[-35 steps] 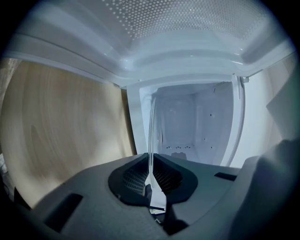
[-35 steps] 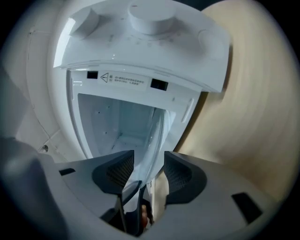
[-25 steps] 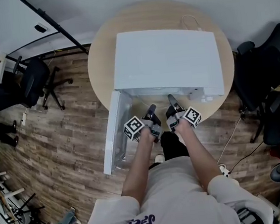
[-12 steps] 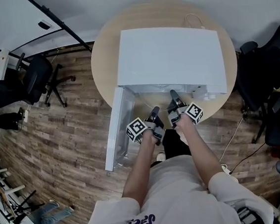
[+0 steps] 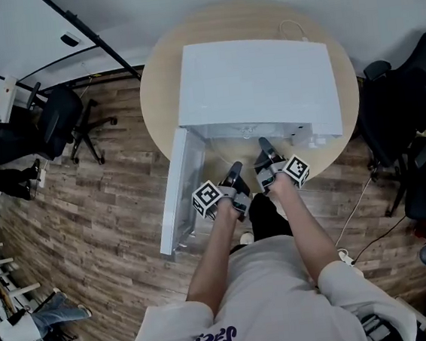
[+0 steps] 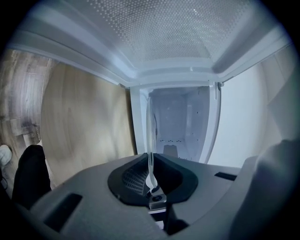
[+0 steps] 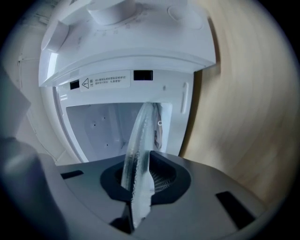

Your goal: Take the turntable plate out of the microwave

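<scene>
The white microwave stands on a round table with its door swung open to the left. Both grippers reach into its opening side by side. The clear glass turntable plate shows edge-on in the left gripper view, and my left gripper is shut on its rim. In the right gripper view the plate's rim runs between the closing jaws of my right gripper, which pinch it. From the head view, the left gripper and right gripper hide the plate.
The round wooden table leaves little margin around the microwave. Its control panel with a dial sits beside the right gripper. A white cable lies behind it. Office chairs stand at the left and right on the wooden floor.
The head view has shifted slightly. Both grippers stay at the microwave's opening with no clear movement.
</scene>
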### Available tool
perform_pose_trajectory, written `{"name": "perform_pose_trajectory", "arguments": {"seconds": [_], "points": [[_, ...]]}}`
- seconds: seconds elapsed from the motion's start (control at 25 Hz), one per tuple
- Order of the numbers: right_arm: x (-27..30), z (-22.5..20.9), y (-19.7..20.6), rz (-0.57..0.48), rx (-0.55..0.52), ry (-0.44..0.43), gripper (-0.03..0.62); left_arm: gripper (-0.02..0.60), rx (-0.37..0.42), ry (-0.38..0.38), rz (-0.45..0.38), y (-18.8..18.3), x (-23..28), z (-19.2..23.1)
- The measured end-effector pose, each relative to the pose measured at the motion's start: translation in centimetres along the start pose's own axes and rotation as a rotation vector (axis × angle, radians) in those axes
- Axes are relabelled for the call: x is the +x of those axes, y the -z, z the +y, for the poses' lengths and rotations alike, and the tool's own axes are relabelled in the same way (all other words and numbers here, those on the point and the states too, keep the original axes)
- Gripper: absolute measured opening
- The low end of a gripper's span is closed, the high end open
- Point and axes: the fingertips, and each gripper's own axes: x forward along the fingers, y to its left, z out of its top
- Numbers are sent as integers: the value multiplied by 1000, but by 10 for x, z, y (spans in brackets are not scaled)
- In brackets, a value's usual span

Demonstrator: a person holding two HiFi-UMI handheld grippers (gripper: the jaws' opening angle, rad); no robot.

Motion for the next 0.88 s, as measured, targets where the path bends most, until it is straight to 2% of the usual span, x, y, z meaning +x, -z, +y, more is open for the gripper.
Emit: {"name": "perform_pose_trajectory", "arguments": {"seconds": [0.28,0.48,0.88], "points": [[-19,6,12,3,19,-22,40,37,0,21,2,11,-20,-2],[-34,24,20,5,6,-63,40,38,31,77,4,19,-38,-13],[-83,39,43,-19,34,-68,40,39,79,150,52,42,-77,-24]]}}
